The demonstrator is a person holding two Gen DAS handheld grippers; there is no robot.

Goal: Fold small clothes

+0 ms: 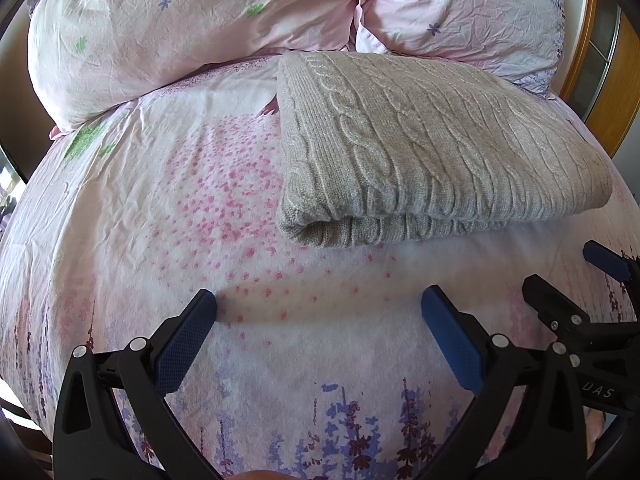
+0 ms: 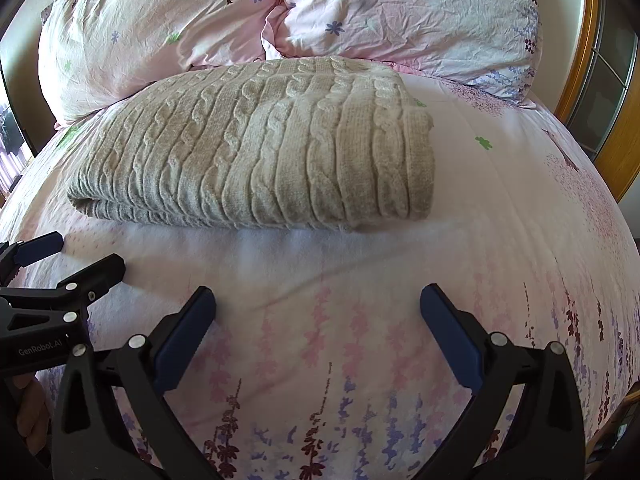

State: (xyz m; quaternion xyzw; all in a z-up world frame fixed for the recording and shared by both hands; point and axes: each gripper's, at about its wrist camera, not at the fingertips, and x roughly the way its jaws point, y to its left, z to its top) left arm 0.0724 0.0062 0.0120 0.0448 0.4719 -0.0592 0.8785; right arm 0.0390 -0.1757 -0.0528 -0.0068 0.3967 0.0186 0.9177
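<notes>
A grey cable-knit sweater lies folded into a thick rectangle on the bed; it also shows in the right wrist view. My left gripper is open and empty, hovering over the sheet in front of the sweater's left front corner. My right gripper is open and empty, hovering in front of the sweater's right part. The right gripper shows at the right edge of the left wrist view. The left gripper shows at the left edge of the right wrist view. Neither touches the sweater.
The bed is covered by a pink floral sheet. Two pink pillows lie behind the sweater, touching its far edge. A wooden frame stands at the right.
</notes>
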